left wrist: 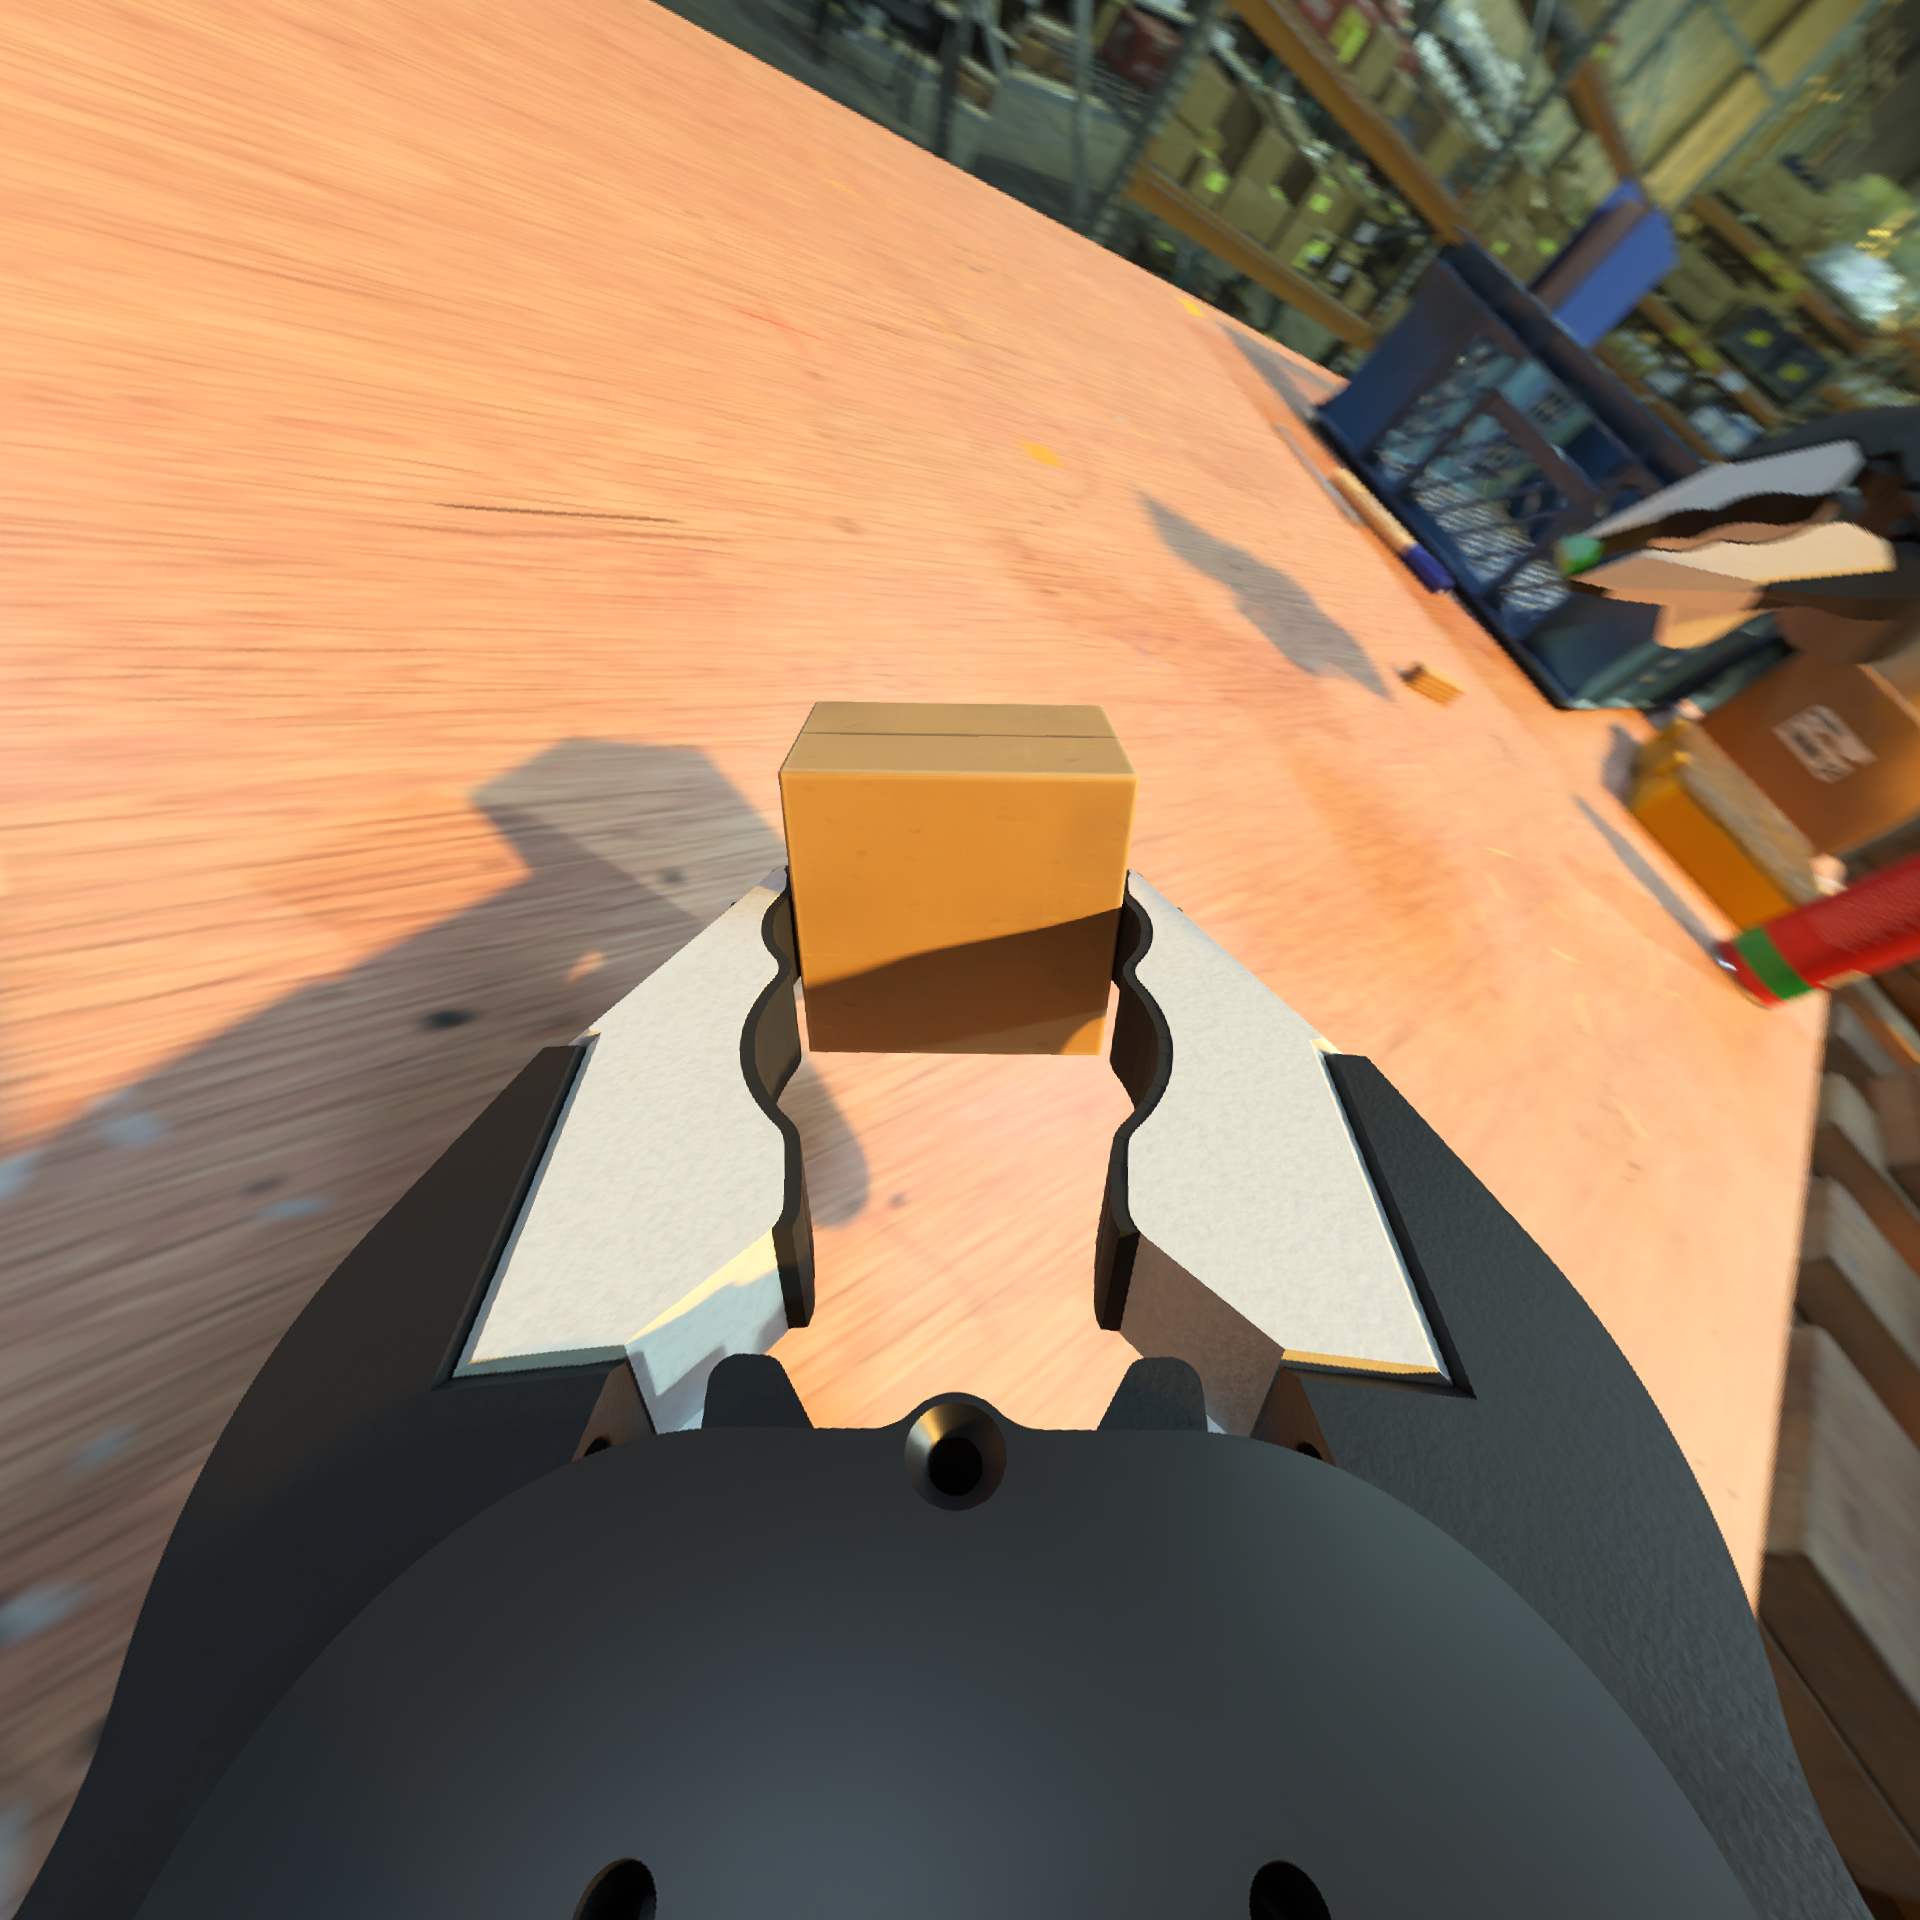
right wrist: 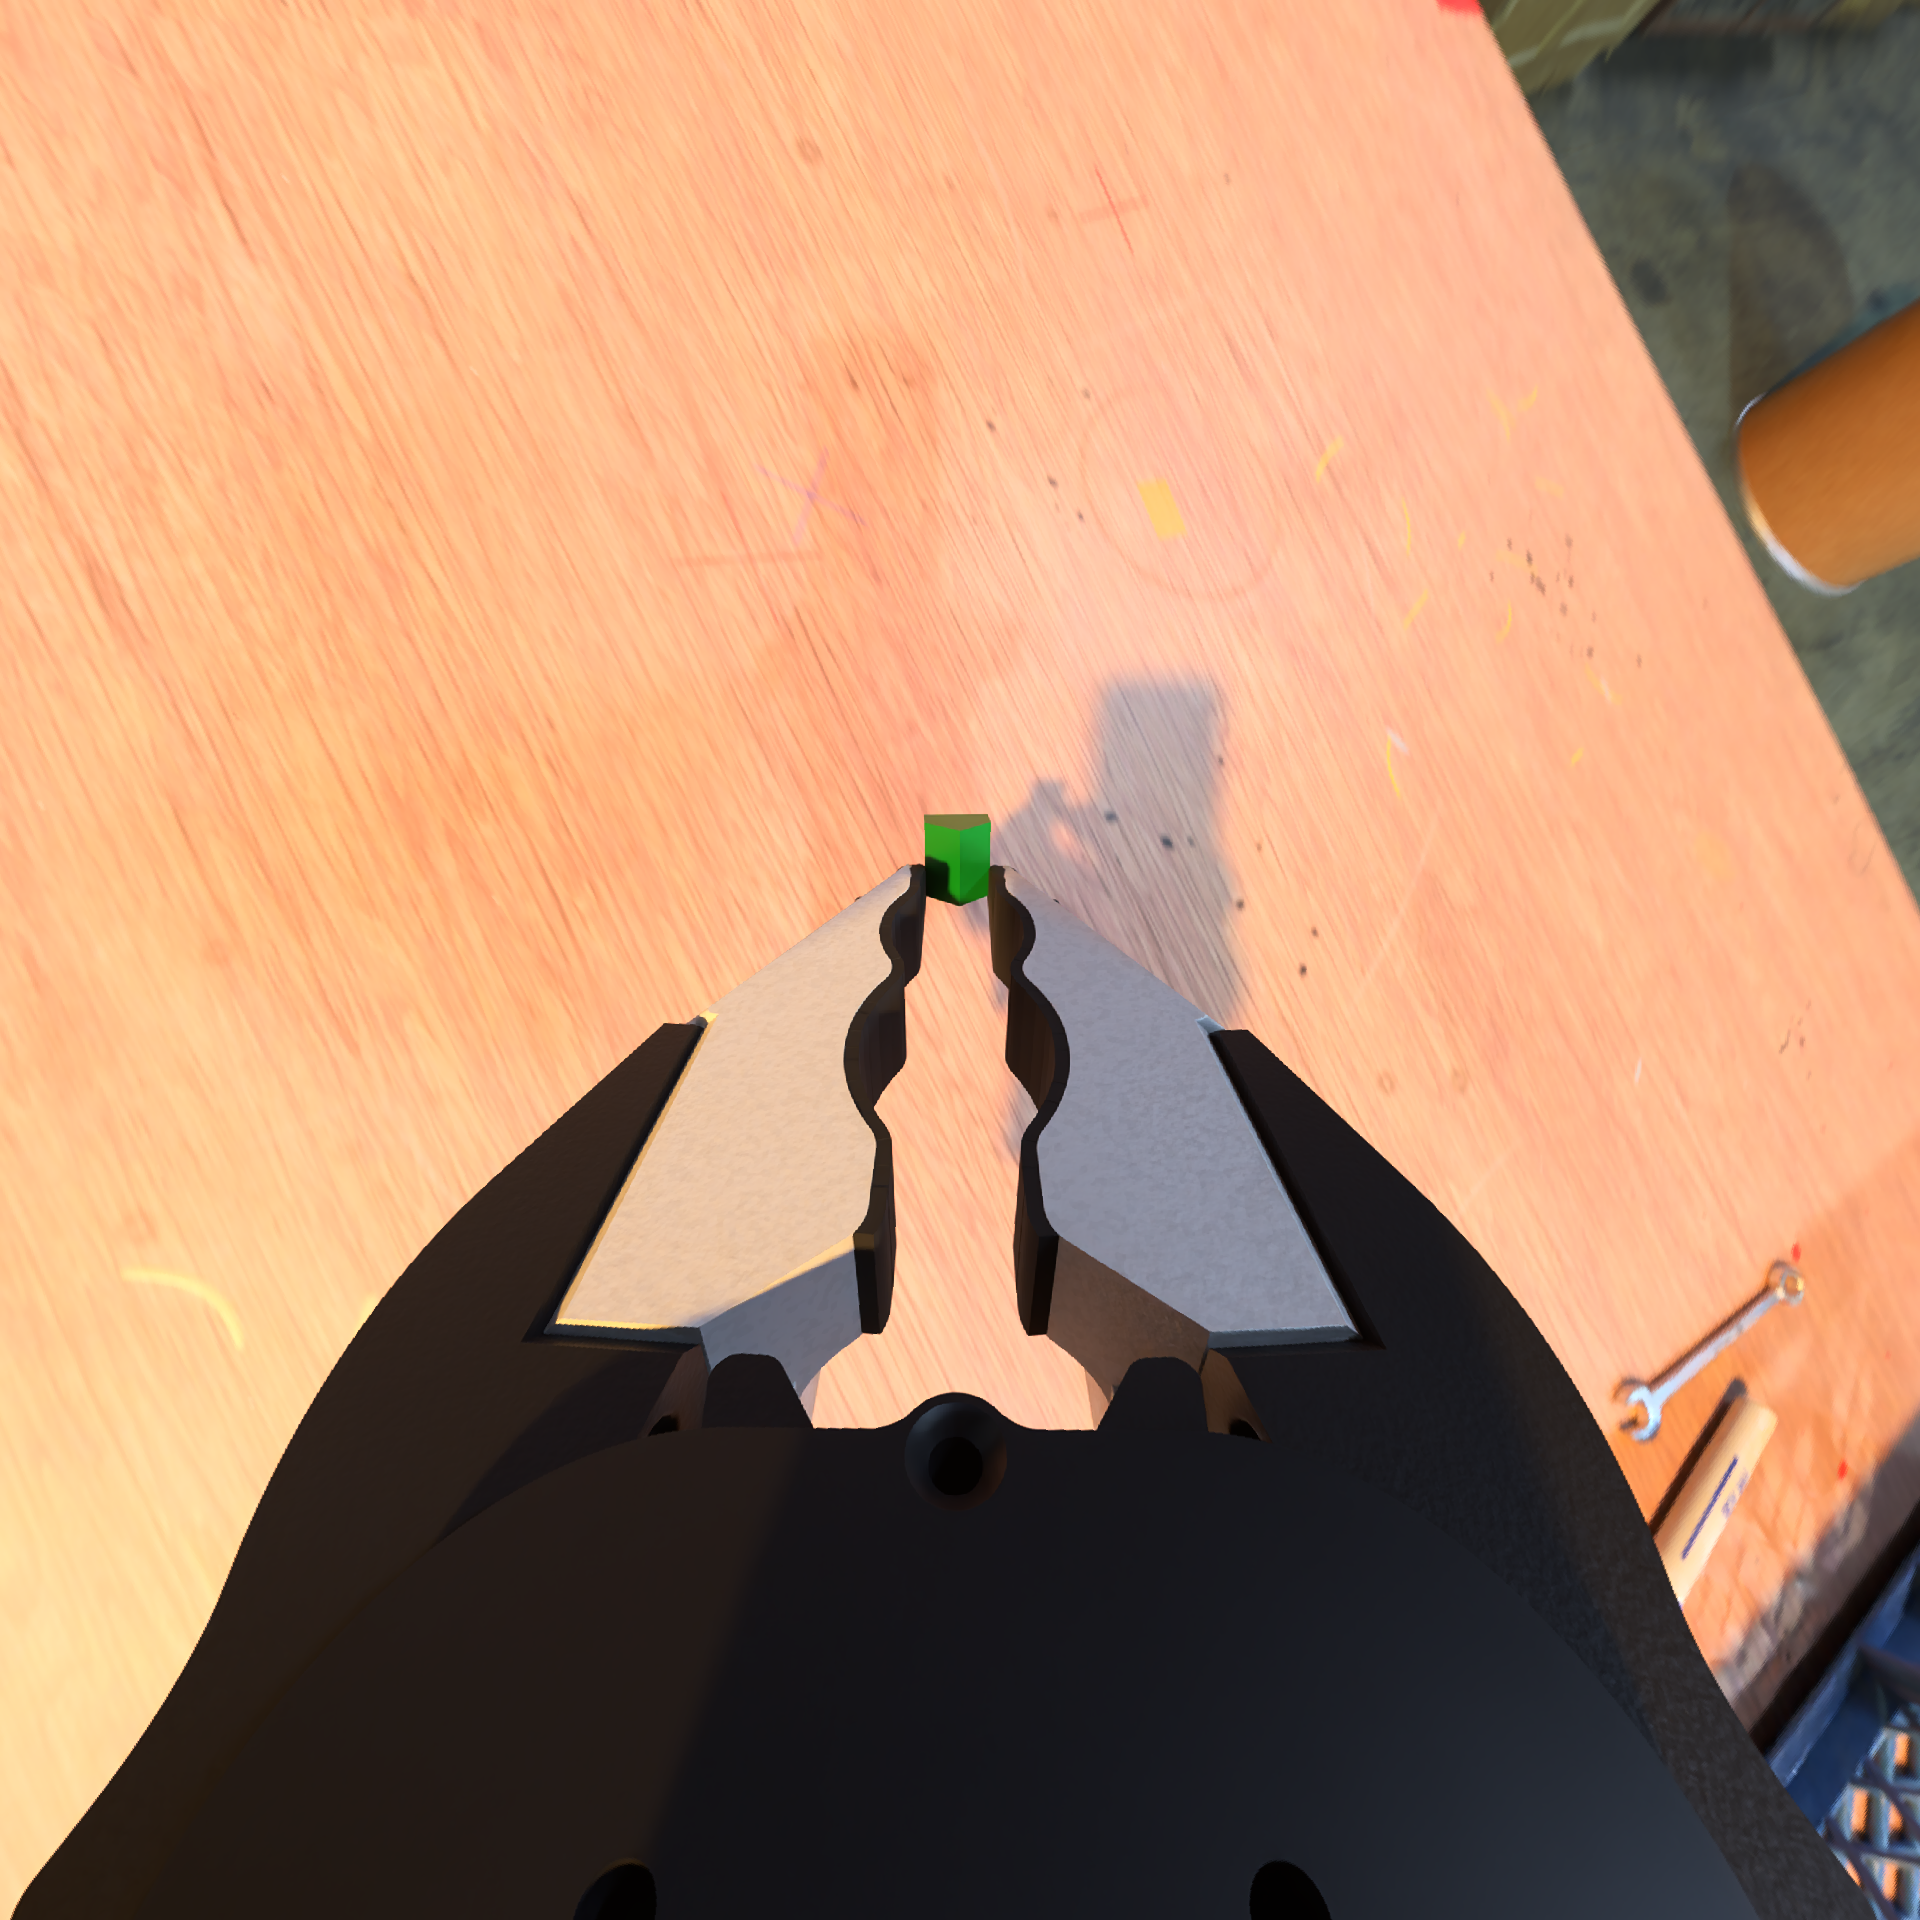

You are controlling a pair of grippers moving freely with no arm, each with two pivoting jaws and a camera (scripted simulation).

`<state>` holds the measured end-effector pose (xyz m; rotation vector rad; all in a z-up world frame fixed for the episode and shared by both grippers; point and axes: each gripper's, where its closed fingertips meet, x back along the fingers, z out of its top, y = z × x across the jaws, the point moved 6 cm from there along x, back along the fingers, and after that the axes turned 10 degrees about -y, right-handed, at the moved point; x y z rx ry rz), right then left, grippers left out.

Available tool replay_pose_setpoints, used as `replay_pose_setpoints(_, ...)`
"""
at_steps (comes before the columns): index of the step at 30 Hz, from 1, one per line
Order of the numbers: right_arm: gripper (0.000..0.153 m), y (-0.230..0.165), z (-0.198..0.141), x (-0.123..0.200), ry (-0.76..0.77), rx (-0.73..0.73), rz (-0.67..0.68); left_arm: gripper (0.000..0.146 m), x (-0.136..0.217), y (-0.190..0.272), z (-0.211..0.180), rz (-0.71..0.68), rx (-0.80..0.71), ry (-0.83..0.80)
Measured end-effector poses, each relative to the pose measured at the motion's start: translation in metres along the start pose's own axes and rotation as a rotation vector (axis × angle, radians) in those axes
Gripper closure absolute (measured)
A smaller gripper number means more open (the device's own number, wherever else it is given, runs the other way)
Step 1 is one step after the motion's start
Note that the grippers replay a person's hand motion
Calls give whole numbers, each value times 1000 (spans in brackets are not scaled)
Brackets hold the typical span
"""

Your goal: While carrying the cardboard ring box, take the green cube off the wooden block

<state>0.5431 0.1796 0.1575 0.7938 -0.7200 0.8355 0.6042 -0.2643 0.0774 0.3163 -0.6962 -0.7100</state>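
My left gripper (left wrist: 958,894) is shut on the cardboard ring box (left wrist: 956,862), a small tan box with a seam across its top, and holds it above the wooden table (left wrist: 520,416). My right gripper (right wrist: 956,878) is shut on the small green cube (right wrist: 956,854) at its fingertips, above the table (right wrist: 520,520). The right gripper also shows far off at the right edge of the left wrist view (left wrist: 1745,551), with the green cube (left wrist: 1579,554) at its tip. A small brown piece (left wrist: 1429,681) lies on the table below it; I cannot tell whether it is the wooden block.
The table edge runs along the right side in both views. A wrench (right wrist: 1704,1351) and a wooden-handled tool (right wrist: 1714,1475) lie near that edge. Beyond it are an orange cylinder (right wrist: 1839,457), a blue crate (left wrist: 1507,488), an orange box (left wrist: 1714,831) and a red cylinder (left wrist: 1829,935).
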Motion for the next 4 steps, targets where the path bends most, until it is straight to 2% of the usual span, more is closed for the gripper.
replay_pose_setpoints(4, 141, -28, 32, -11, 118, 13, -14, 87, -27, 35, -4, -117, -22, -20)
